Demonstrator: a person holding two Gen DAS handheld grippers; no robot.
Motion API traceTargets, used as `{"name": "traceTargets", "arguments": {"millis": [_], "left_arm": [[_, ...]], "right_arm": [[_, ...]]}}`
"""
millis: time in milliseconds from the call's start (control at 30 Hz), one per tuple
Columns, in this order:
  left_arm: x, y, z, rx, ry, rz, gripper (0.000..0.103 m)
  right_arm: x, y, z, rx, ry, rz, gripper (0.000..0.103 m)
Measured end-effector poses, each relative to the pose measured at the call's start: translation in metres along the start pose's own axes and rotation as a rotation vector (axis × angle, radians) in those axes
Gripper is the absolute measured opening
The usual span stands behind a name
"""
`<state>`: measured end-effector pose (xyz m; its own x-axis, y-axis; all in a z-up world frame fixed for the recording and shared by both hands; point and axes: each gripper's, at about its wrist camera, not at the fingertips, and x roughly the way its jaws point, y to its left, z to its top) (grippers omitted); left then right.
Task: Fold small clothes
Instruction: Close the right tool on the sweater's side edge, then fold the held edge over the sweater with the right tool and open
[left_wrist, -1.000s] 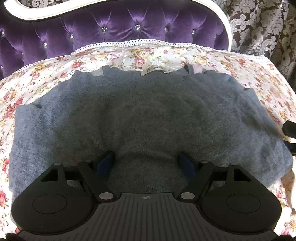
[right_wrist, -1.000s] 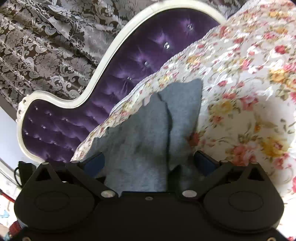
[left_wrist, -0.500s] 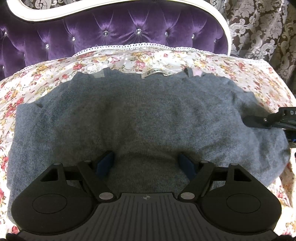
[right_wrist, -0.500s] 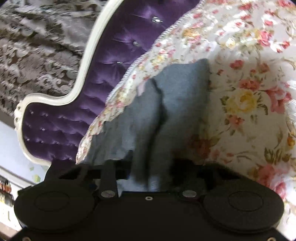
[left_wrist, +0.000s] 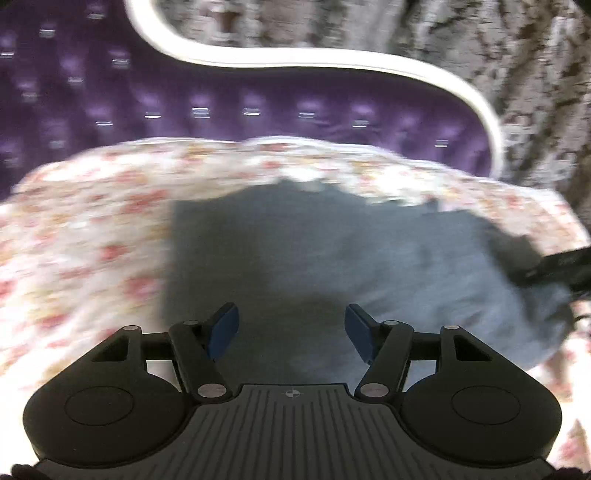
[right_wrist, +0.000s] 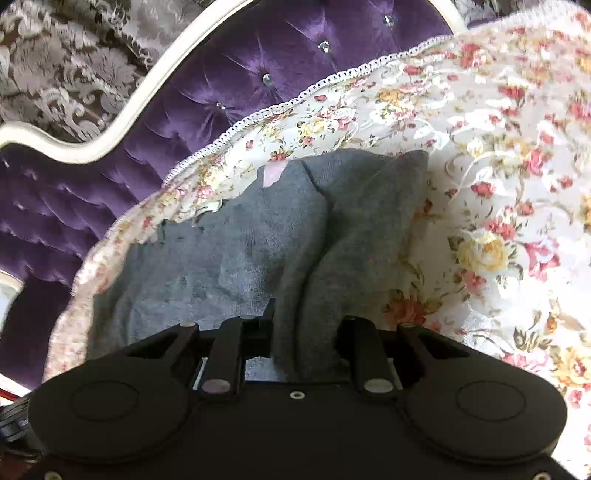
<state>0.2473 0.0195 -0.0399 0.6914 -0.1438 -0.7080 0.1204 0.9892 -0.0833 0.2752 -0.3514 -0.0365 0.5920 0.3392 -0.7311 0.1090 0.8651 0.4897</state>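
Observation:
A grey knit sweater (left_wrist: 332, 258) lies spread on a floral bedspread (left_wrist: 85, 240); this view is blurred by motion. My left gripper (left_wrist: 291, 328) is open and empty, held just above the sweater's near part. My right gripper (right_wrist: 306, 332) is shut on a bunched fold of the sweater (right_wrist: 258, 251) at its right edge, with cloth rising between the fingers. The right gripper also shows at the right edge of the left wrist view (left_wrist: 554, 266).
A purple tufted headboard (left_wrist: 258, 99) with a white frame (left_wrist: 332, 62) stands behind the bed, also seen in the right wrist view (right_wrist: 221, 92). Patterned curtains (right_wrist: 66, 59) hang behind it. Floral bedspread (right_wrist: 498, 184) extends to the right of the sweater.
My right gripper closed on the sweater's right edge and holds it gathered. My left gripper lifted off the cloth and swung, so the sweater's left side now looks straight-edged.

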Motion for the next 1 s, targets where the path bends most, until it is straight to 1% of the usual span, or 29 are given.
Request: {"name": "traceTargets", "arguments": {"millis": [67, 100, 233, 333, 467, 600, 767, 867, 900, 967, 1000], "left_arm": [[-0.008, 0.017, -0.011, -0.02, -0.004, 0.046, 0.063], [-0.012, 0.024, -0.015, -0.027, -0.011, 0.053, 0.063], [-0.017, 0.047, -0.027, -0.062, -0.023, 0.072, 0.063], [-0.013, 0.062, -0.032, -0.088, -0.026, 0.067, 0.063], [-0.014, 0.073, -0.041, -0.133, -0.036, 0.027, 0.063], [-0.015, 0.077, -0.042, -0.149, -0.043, -0.012, 0.063], [-0.016, 0.093, -0.046, -0.204, -0.055, -0.021, 0.063], [-0.014, 0.105, -0.047, -0.245, -0.053, -0.007, 0.063], [-0.013, 0.108, -0.047, -0.256, -0.051, -0.004, 0.063], [-0.013, 0.113, -0.047, -0.277, -0.055, -0.002, 0.063], [-0.013, 0.115, -0.047, -0.287, -0.058, -0.003, 0.063]], "right_arm": [[0.001, 0.008, 0.0, -0.012, -0.001, -0.034, 0.028], [0.001, 0.012, 0.001, -0.02, -0.001, -0.05, 0.028], [-0.002, 0.041, 0.007, -0.091, -0.004, -0.123, 0.028], [-0.009, 0.07, 0.013, -0.155, -0.027, -0.148, 0.028], [-0.012, 0.125, 0.02, -0.252, -0.05, -0.131, 0.027], [0.004, 0.186, 0.012, -0.366, -0.038, -0.076, 0.027], [0.05, 0.249, -0.019, -0.486, 0.016, -0.028, 0.027], [0.077, 0.272, -0.039, -0.525, 0.058, -0.002, 0.027], [0.085, 0.279, -0.045, -0.544, 0.069, -0.003, 0.027], [0.097, 0.294, -0.059, -0.609, 0.081, -0.032, 0.027], [0.103, 0.298, -0.064, -0.632, 0.086, -0.042, 0.031]]}}
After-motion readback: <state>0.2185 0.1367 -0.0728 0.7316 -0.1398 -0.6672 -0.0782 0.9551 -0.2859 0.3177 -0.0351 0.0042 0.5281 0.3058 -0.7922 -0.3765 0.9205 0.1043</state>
